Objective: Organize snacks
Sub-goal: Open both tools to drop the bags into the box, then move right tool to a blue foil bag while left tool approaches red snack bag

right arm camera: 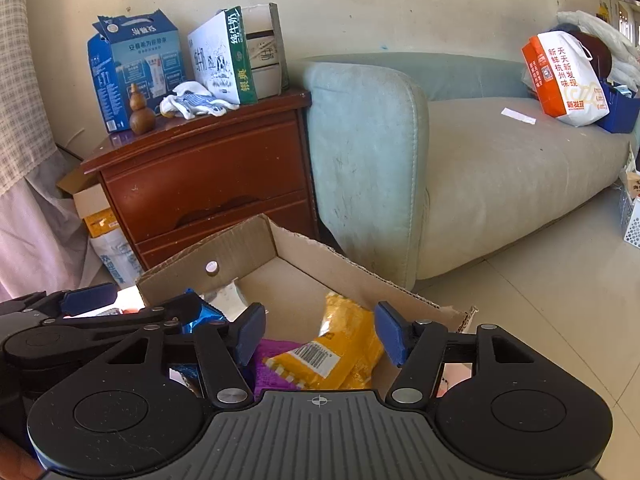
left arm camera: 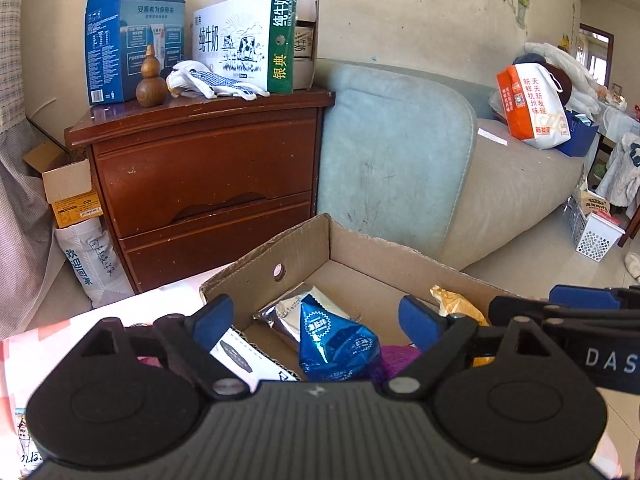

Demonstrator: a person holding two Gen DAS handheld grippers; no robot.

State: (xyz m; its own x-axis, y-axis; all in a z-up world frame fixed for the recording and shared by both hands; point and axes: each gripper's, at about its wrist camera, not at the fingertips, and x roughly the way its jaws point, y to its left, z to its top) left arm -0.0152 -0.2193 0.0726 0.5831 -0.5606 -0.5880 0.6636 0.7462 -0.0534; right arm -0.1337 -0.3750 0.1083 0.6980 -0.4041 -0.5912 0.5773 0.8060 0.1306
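Note:
An open cardboard box (left arm camera: 360,252) stands in front of both grippers and holds snack packets. In the left wrist view my left gripper (left arm camera: 316,320) is open and empty, above a blue packet (left arm camera: 336,340), a silver packet (left arm camera: 286,310) and a white packet (left arm camera: 240,356). A yellow packet (left arm camera: 456,304) and a purple packet (left arm camera: 396,356) lie to the right. In the right wrist view my right gripper (right arm camera: 320,332) is open and empty above the yellow packet (right arm camera: 340,348) and the purple packet (right arm camera: 276,364) in the box (right arm camera: 240,248). The left gripper's fingers (right arm camera: 88,298) show at the left.
A wooden nightstand (left arm camera: 208,168) with milk cartons (left arm camera: 244,40), gloves and a gourd stands behind the box. A pale sofa (right arm camera: 460,152) with an orange bag (right arm camera: 564,80) is to the right. A pink patterned cloth (left arm camera: 80,320) lies under the box.

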